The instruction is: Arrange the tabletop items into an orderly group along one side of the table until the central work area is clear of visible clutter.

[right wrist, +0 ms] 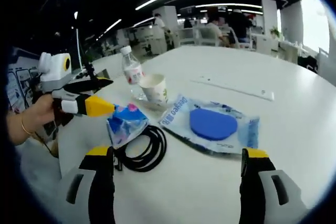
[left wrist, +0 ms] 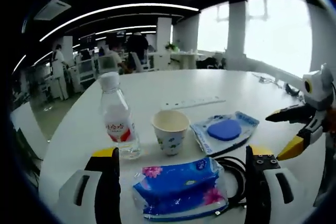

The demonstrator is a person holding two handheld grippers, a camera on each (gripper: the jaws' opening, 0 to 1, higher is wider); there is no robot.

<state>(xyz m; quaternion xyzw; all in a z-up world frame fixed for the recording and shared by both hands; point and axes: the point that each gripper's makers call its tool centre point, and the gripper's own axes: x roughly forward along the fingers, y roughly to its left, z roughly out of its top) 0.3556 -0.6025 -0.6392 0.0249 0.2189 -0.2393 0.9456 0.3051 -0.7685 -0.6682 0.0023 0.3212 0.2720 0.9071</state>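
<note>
White round bench (left wrist: 220, 85) in an open office held a water bottle (left wrist: 118, 116), paper cup (left wrist: 170, 131), blue tissue pack (left wrist: 181, 187), coiled black cable (right wrist: 142, 149) and packaged blue sponge (right wrist: 212, 124) at frame centre. Both the left hand-held gripper (left wrist: 181, 182) and right hand-held gripper (right wrist: 176, 182) stood open, jaws apart.

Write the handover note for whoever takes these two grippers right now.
Left gripper: open, empty, jaws either side of the tissue pack.
Right gripper: open, empty, near the black cable coil.
Items clustered on the white table: water bottle, paper cup, blue-sponge packet, with a power strip behind.
Done: nothing visibly lined up.
Left: move everything to one side.
</note>
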